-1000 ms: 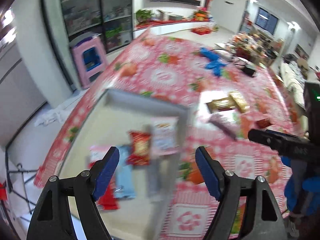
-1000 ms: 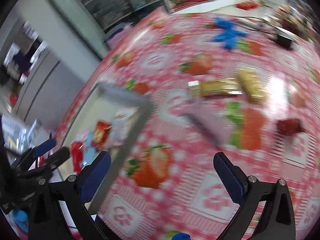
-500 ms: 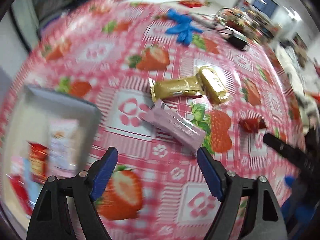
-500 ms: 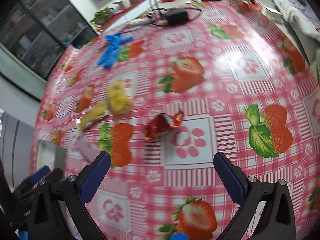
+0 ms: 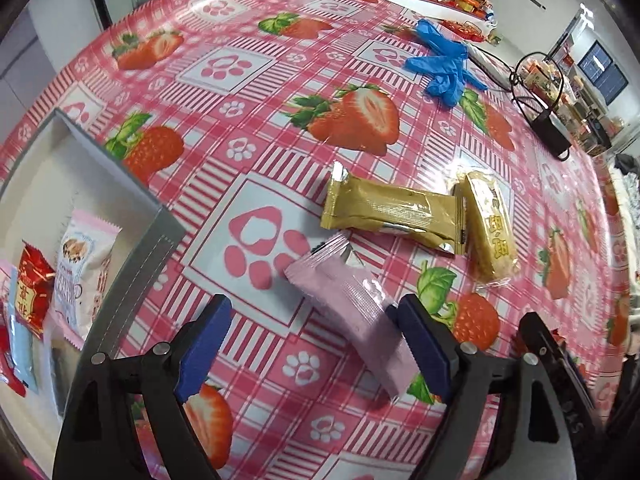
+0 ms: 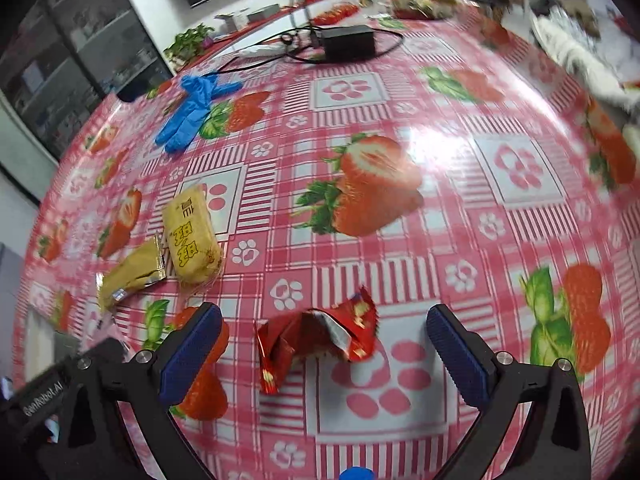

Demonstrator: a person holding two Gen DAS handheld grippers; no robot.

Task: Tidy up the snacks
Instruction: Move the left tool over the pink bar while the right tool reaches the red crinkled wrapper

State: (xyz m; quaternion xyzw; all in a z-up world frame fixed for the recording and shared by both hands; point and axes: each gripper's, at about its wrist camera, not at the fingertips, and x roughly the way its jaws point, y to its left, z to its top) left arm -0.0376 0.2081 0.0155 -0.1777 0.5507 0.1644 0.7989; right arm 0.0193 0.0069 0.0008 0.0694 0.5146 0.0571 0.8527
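Note:
A pink snack packet (image 5: pixel 352 316) lies slantwise on the strawberry tablecloth, its lower end between the blue pads of my left gripper (image 5: pixel 316 344), whose jaws are opening and do not touch it. Beyond it lie a gold wrapper (image 5: pixel 392 214) and a yellow cake packet (image 5: pixel 490 226). A crumpled red wrapper (image 6: pixel 316 340) lies between the pads of my right gripper (image 6: pixel 326 344); those jaws are closing, still apart from it. The gold wrapper (image 6: pixel 130 276) and yellow packet (image 6: pixel 192 240) also show in the right wrist view.
A grey-rimmed tray (image 5: pixel 120 184) at the left holds several snack packets, a white-pink one (image 5: pixel 82 268) and a red one (image 5: pixel 32 288) among them. Blue gloves (image 5: pixel 442 64) and a black power adapter (image 6: pixel 348 42) with cables lie farther back. The other gripper (image 5: pixel 560 368) shows at right.
Both grippers swung from the tray side toward the loose snacks and sank closer to the table. The left now straddles the pink packet, the right straddles the red wrapper.

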